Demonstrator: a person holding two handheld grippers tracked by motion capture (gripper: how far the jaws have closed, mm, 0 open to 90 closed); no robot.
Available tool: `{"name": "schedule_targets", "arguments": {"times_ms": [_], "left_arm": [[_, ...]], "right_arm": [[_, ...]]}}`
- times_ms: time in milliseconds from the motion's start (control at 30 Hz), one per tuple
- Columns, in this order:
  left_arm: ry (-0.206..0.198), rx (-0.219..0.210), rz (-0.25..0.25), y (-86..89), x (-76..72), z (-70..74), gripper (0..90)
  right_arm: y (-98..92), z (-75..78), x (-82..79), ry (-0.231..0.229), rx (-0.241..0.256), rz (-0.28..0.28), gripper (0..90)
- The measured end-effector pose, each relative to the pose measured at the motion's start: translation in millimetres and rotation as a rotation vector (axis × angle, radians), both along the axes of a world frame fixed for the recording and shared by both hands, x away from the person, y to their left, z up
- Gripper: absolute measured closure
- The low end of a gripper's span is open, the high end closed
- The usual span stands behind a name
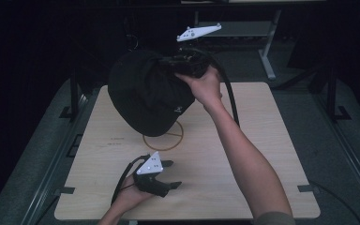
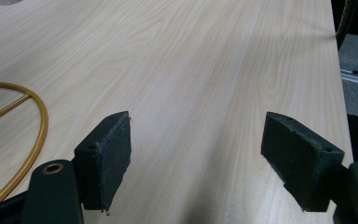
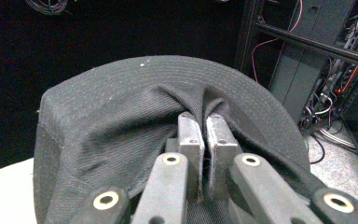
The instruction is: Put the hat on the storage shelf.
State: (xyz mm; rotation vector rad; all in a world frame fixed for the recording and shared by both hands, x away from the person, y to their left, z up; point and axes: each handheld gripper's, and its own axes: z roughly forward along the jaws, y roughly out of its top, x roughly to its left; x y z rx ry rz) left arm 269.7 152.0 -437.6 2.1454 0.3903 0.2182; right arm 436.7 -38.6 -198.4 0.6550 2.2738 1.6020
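Note:
A black cap (image 1: 143,91) hangs in the air above the far middle of the wooden table (image 1: 258,140). My right gripper (image 1: 183,63) is shut on the cap's fabric; in the right gripper view the two jaws pinch a fold of the cap (image 3: 121,116) between them, the gripper (image 3: 204,122) pointing at the curved brim. My left gripper (image 1: 171,174) rests low near the table's front edge, open, with nothing between its fingers. In the left gripper view the gripper (image 2: 198,135) shows its two pads (image 2: 109,149) wide apart over bare wood.
A yellow circle with a crossline (image 1: 168,138) is marked on the table under the cap, its arc (image 2: 39,130) also at the left of the left gripper view. Black frames and a metal stand (image 1: 267,47) sit behind the table. Racks with cables (image 3: 326,70) stand beyond.

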Motion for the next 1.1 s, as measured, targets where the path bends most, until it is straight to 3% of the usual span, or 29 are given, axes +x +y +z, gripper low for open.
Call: {"name": "schedule_targets", "arguments": {"times_ms": [733, 1000, 1100], "left_arm": [[0.002, 0.003, -0.014, -4.6, -1.2, -2.8, 23.8], [0.002, -0.004, -0.025, -6.5, -0.6, -3.8, 23.7], [-0.001, -0.005, -0.026, -6.5, -0.7, -3.5, 23.8]], "right_arm": [[42.0, -11.0, 30.0, 0.046, -0.025, 0.0, 86.1], [69.1, -12.1, 36.7, 0.029, -0.174, -0.008, 85.6], [80.8, -12.7, 38.2, 0.019, -0.254, -0.017, 84.4]]}}
